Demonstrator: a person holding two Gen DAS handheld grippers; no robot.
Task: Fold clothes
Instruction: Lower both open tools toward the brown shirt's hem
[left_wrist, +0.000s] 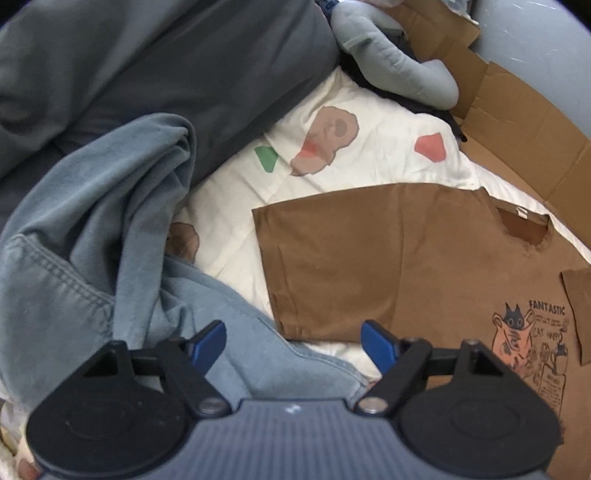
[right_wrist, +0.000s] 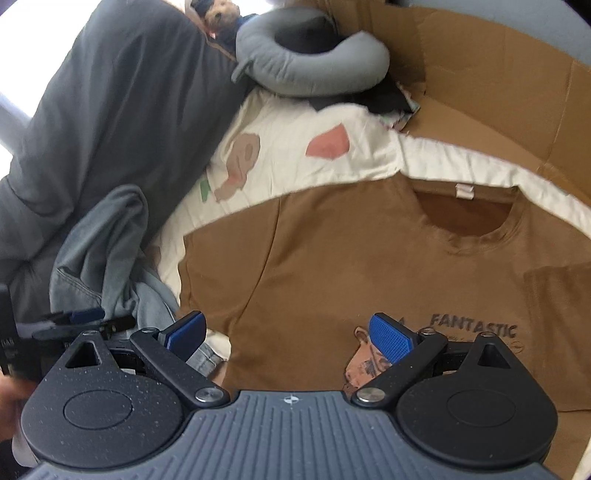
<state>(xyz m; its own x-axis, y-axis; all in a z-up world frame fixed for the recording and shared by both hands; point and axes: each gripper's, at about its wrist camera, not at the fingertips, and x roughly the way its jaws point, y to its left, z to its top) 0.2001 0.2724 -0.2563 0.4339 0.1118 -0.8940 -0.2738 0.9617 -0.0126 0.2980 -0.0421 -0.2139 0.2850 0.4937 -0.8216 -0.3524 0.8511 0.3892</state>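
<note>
A brown T-shirt (left_wrist: 369, 258) (right_wrist: 369, 258) with a cat print and the word FANTASTIC lies flat on a white patterned sheet (left_wrist: 229, 206) (right_wrist: 288, 155), its right sleeve folded in over the chest. My left gripper (left_wrist: 293, 343) is open, hovering over the shirt's left sleeve hem beside a crumpled blue denim garment (left_wrist: 92, 240) (right_wrist: 99, 240). My right gripper (right_wrist: 290, 334) is open above the shirt's lower left body, holding nothing. The left gripper (right_wrist: 85, 317) shows at the left edge of the right wrist view.
A dark grey duvet (left_wrist: 129, 62) (right_wrist: 110, 110) is heaped at the left. A grey neck pillow (left_wrist: 388, 55) (right_wrist: 310, 62) lies at the head of the bed, with a plush toy (right_wrist: 218, 14) behind it. Flattened cardboard (left_wrist: 517, 122) (right_wrist: 480, 81) lines the right side.
</note>
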